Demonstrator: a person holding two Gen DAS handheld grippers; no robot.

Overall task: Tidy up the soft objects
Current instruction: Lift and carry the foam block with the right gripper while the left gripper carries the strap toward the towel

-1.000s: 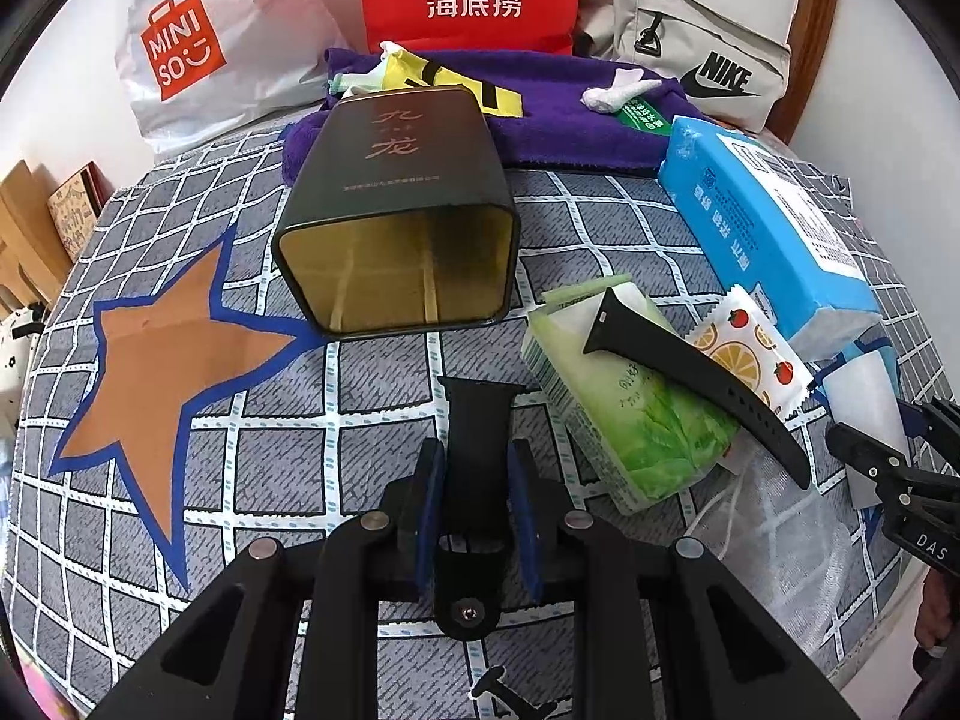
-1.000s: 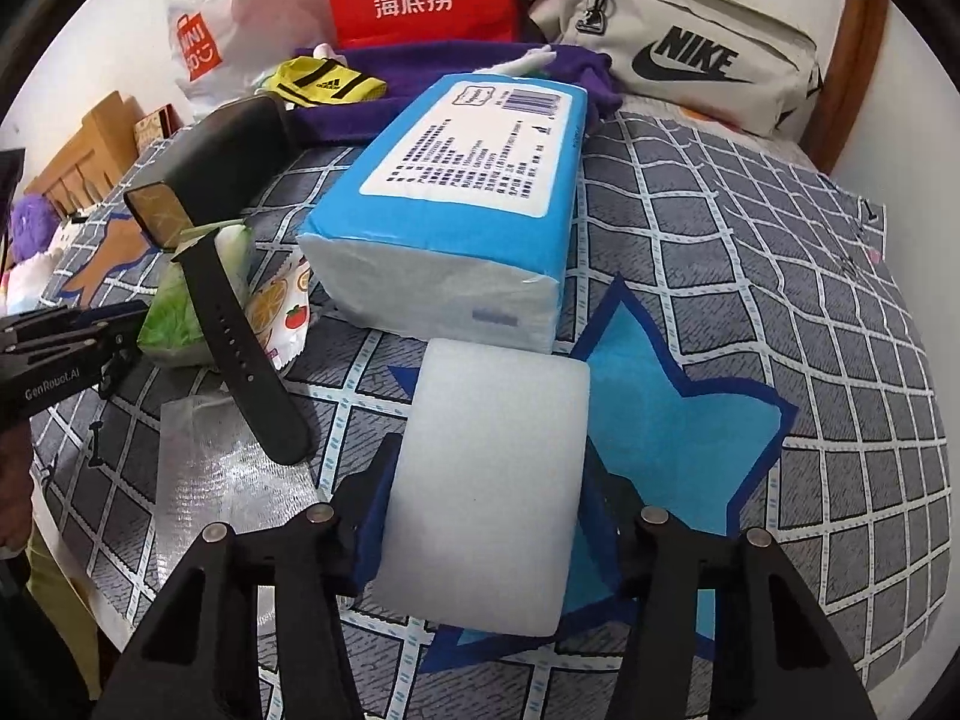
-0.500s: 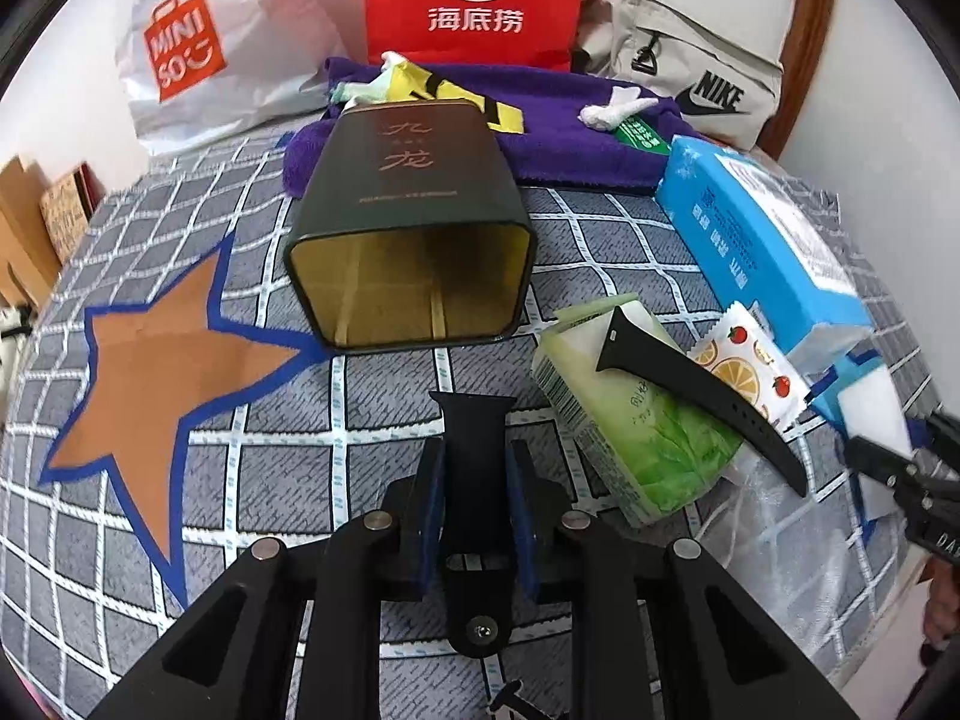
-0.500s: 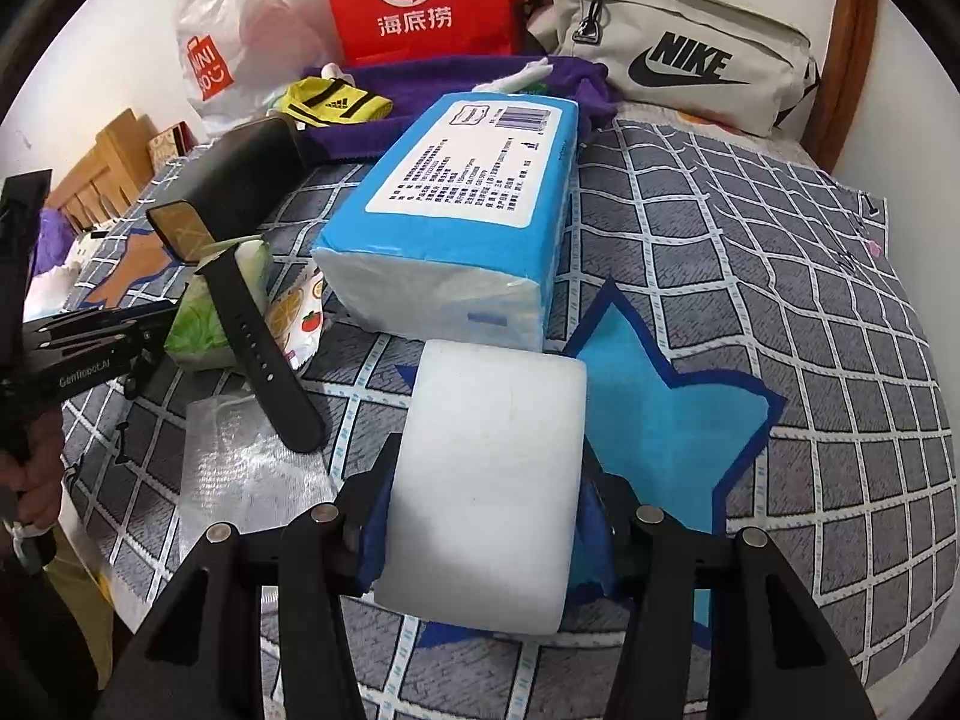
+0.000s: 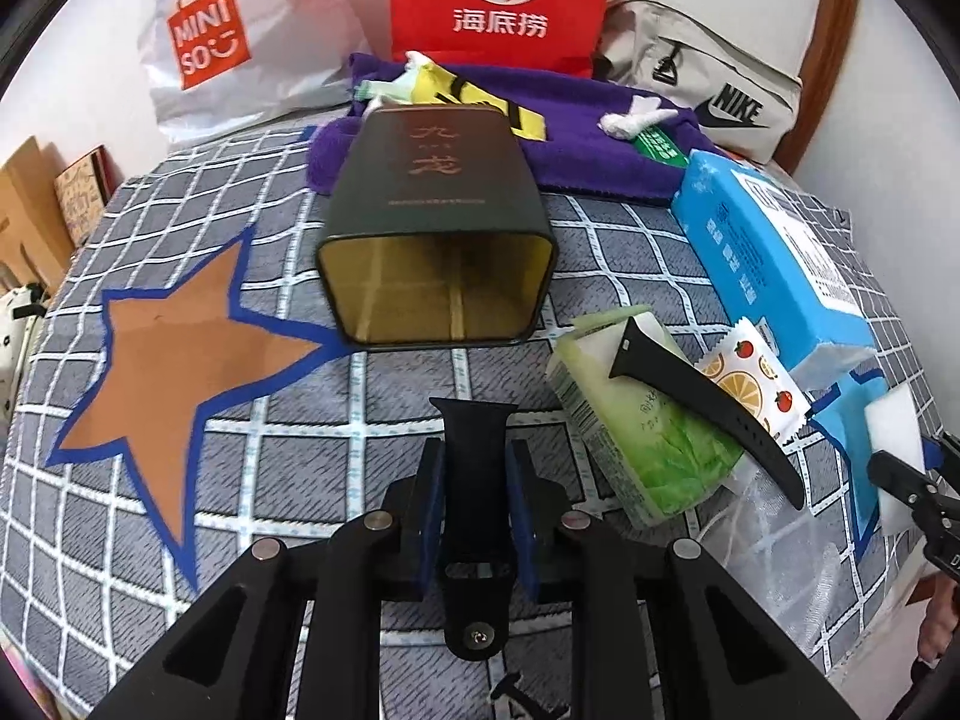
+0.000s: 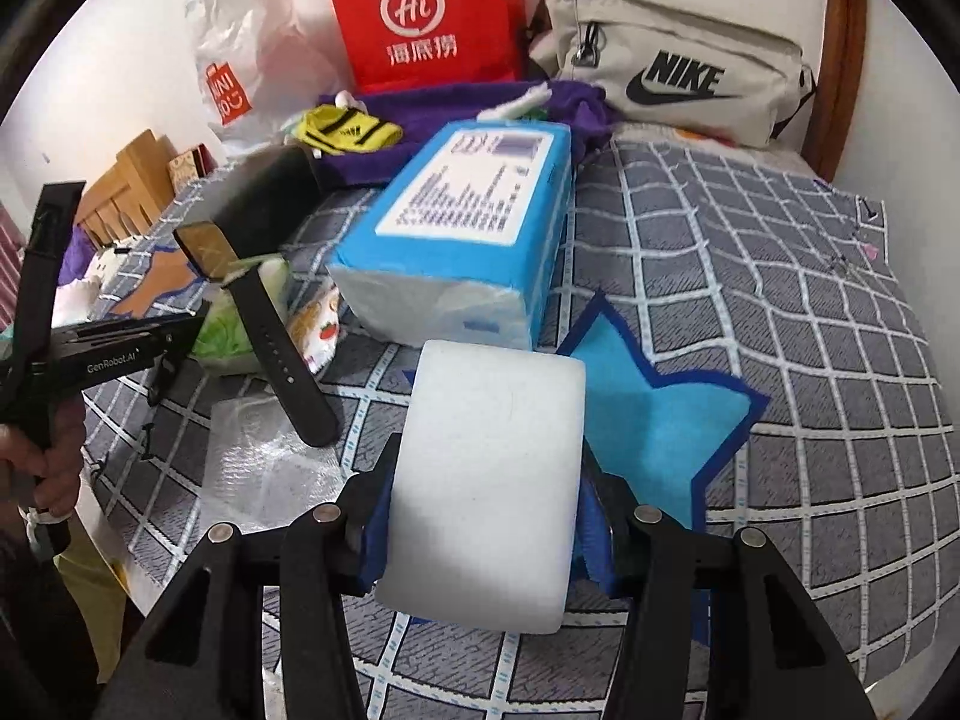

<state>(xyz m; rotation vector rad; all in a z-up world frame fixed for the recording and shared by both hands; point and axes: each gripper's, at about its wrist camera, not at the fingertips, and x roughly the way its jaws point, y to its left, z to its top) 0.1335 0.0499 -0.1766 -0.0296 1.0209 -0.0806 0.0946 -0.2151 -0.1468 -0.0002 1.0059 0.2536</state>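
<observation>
My left gripper (image 5: 477,489) is shut on a black watch strap (image 5: 477,444), held above the checked cloth in front of the open dark tin (image 5: 435,258). A second black strap (image 5: 702,399) lies across a green tissue pack (image 5: 651,438). My right gripper (image 6: 486,516) is shut on a white foam block (image 6: 489,480), lifted just over the blue star patch (image 6: 654,426). The big blue tissue pack (image 6: 468,228) lies right behind the block. In the right wrist view the left gripper (image 6: 120,351) shows at the left edge, with a hand under it.
A brown star patch (image 5: 174,372) lies left of the tin. A fruit-print sachet (image 5: 753,384) and a clear plastic bag (image 6: 258,450) sit by the green pack. At the back are a purple towel (image 5: 588,144), red bag (image 5: 501,0), white bag (image 5: 228,42) and grey pouch (image 6: 678,78).
The right gripper has risen slightly with the foam block, which now hangs a little higher over the blue star. The left gripper with its strap has hardly moved.
</observation>
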